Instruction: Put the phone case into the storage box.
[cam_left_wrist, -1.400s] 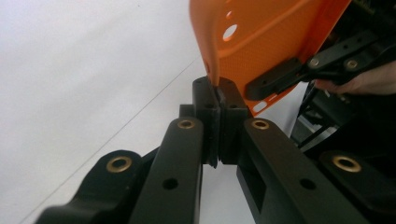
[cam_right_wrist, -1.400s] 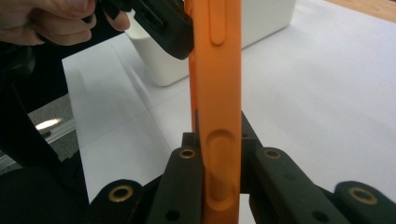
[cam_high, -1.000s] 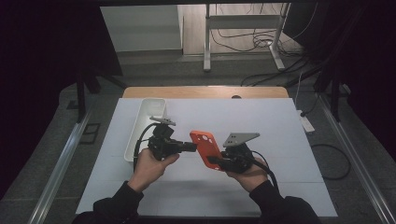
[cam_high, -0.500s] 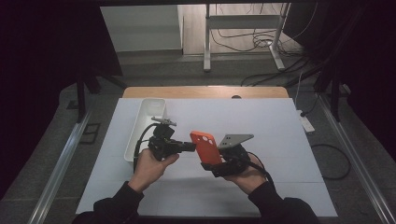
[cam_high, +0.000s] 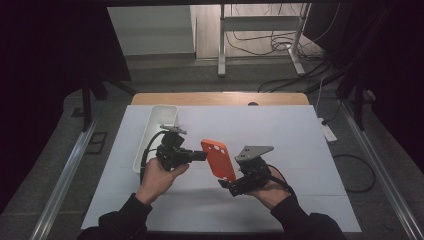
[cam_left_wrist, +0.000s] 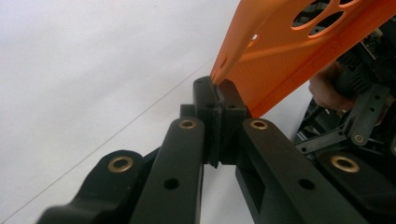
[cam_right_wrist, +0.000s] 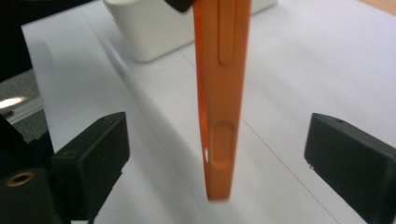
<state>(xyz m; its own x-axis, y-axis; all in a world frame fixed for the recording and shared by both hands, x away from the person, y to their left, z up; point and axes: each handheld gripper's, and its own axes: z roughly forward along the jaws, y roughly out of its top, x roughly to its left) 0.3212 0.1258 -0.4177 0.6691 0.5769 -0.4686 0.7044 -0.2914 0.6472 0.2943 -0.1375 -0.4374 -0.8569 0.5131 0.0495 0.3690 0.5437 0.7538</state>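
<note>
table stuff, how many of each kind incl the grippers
orange phone case: 1
white bin: 1
grippers: 2, left gripper shut on the case edge, right gripper open around its lower end
total: 4

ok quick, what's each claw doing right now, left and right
Left claw: shut on the orange phone case, pinching its edge.
Right claw: open, jaws either side of the case, not touching.

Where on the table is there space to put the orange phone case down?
The bare white table right of the orange phone case is free, also the front strip near the sleeves. It is crowded at the left, between the white tray and left gripper.
</note>
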